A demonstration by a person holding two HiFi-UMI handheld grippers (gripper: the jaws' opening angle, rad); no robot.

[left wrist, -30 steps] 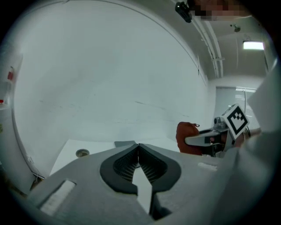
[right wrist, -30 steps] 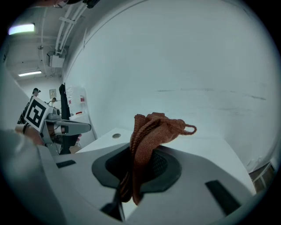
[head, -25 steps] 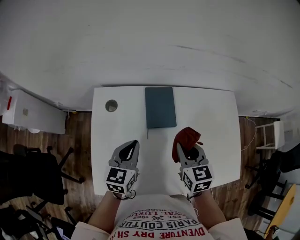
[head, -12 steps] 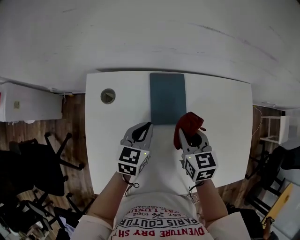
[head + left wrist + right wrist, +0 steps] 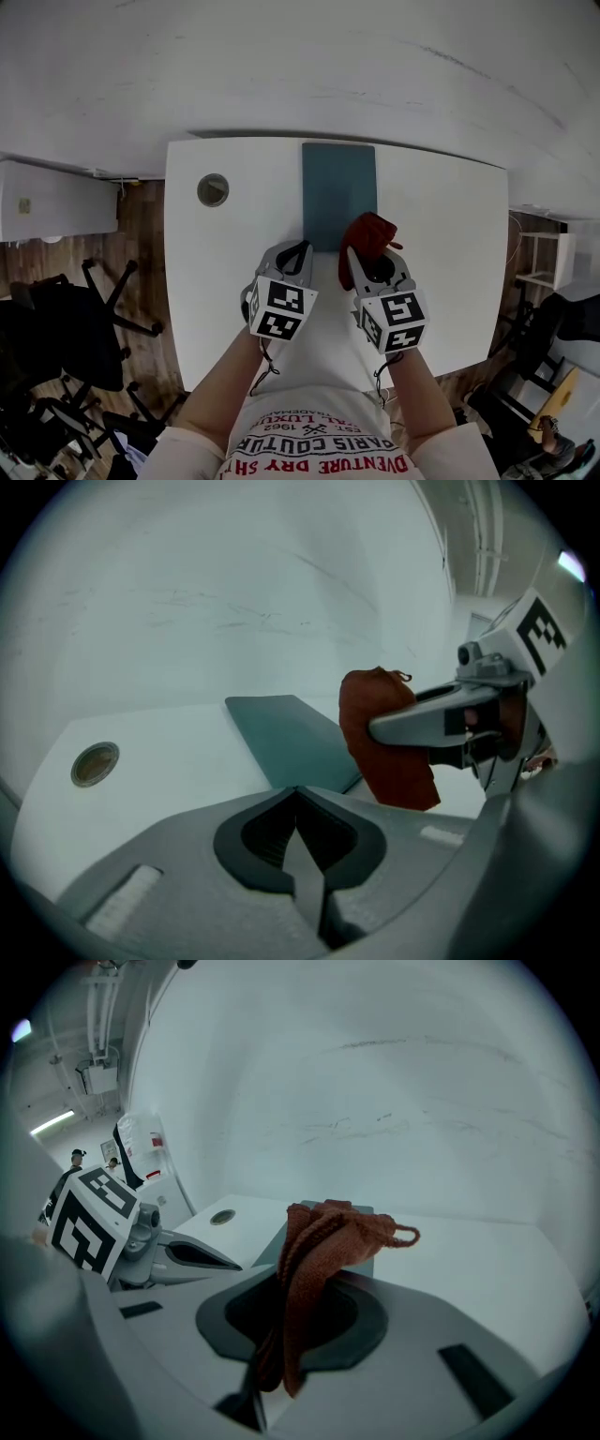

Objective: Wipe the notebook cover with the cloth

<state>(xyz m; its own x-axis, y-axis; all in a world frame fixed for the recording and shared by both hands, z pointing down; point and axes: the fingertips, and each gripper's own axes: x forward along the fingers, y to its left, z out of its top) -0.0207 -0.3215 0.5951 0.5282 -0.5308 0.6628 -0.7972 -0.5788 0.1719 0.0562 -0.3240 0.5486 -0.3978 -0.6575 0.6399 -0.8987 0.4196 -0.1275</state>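
The dark teal notebook [image 5: 338, 197] lay closed and flat on the white table [image 5: 225, 281], at the middle of the far side, its far edge close to the table's back edge. The right gripper [image 5: 373, 262] had its jaws clamped on a rust-red knitted cloth [image 5: 367, 242], which bunched up above the jaw tips with a small loop of thread sticking out to one side. Seen from overhead, the cloth overlapped the notebook's near right corner; I could not tell whether it actually touched the cover. The left gripper [image 5: 300, 251] sat just beside the right one, its jaws pressed together with nothing between them, the tips pointing at the notebook's near edge by the left corner. A round cable grommet [image 5: 213, 189] was set in the tabletop well to the left of the notebook. Off the table's left side stood a black office chair [image 5: 75, 328] on a wooden floor [image 5: 141, 244].
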